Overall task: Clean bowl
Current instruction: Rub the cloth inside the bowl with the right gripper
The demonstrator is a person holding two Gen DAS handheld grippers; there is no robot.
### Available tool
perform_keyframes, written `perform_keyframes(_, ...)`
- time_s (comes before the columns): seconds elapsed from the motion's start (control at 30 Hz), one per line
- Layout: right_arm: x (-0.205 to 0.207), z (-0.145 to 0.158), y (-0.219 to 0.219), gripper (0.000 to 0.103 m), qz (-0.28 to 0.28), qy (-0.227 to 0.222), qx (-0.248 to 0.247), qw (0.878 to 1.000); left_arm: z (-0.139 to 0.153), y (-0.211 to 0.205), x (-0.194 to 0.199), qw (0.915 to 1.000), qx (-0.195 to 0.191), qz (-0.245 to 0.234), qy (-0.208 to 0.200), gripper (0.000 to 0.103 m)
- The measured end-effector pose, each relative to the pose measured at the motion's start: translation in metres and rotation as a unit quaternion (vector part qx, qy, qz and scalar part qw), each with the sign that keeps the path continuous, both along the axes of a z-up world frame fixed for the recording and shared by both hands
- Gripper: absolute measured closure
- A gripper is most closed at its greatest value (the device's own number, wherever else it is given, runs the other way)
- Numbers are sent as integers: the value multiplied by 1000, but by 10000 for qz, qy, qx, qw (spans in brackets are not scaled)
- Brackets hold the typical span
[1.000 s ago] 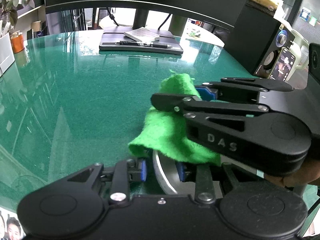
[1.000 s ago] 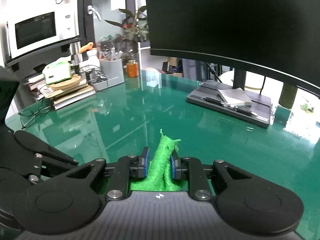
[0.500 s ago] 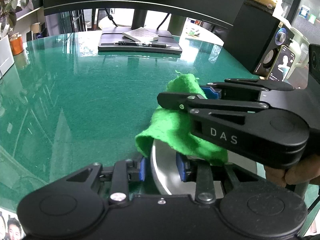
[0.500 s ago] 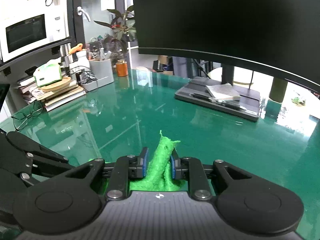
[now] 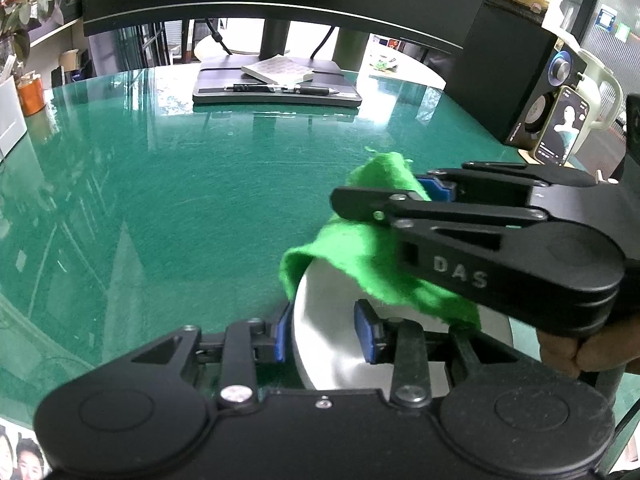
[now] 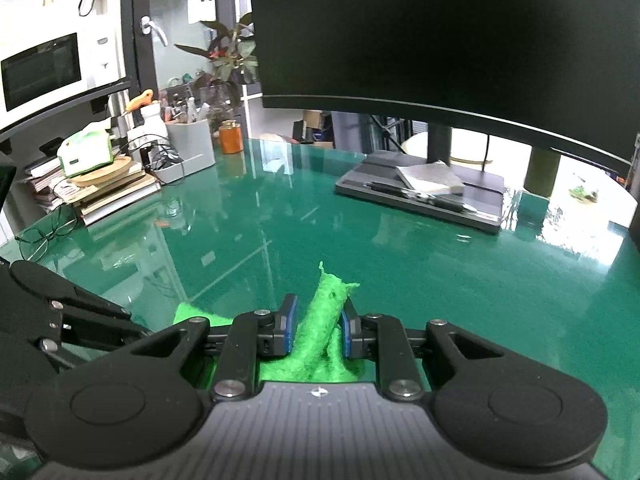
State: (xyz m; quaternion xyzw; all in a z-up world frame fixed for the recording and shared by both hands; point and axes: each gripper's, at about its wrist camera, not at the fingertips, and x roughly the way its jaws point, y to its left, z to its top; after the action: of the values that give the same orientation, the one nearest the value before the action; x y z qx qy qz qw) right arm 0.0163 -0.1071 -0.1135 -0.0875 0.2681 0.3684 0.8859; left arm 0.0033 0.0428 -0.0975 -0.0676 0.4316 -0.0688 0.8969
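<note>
Room: we see the green table (image 5: pixel 168 208) bare ahead of one bowl (image 5: pixel 332 344).
Left gripper (image 5: pixel 322 336): clamps the bowl's rim.
Right gripper (image 6: pixel 316 330): pinches one cloth (image 6: pixel 320 328).

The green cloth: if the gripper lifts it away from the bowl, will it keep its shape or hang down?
The green cloth probably hangs down: it already drapes limply over the bowl. It looks light and fuzzy, so the right gripper, shut on a bunched fold, likely will not lose it.
</note>
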Motion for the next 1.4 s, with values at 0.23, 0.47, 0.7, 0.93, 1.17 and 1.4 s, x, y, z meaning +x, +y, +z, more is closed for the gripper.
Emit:
perform_keyframes(0.23,-9,2,-30,82,-360,74,22,9993,-1,-1,1,10000,16,-14,-21,67)
perform_keyframes(0.47,-32,43,-60,83,-630,45,840,9945,0,-2,4,10000,39,-3,-14,66)
perform_keyframes(0.7,-41,52,-41,83,-133,-681,125,9975,0,-5,5,10000,60,3,-29,65)
perform_keyframes(0.93,-18,8,-1,83,497,-326,32,9982,0,-5,3,10000,63,-5,-37,65)
perform_keyframes(1.17,-10,-1,1,83,405,-297,35,9987,-1,-6,4,10000,87,-19,-44,64)
perform_keyframes(1.4,-7,-3,-17,82,-88,-79,84,9999,-1,-8,3,9999,140,-53,-59,61)
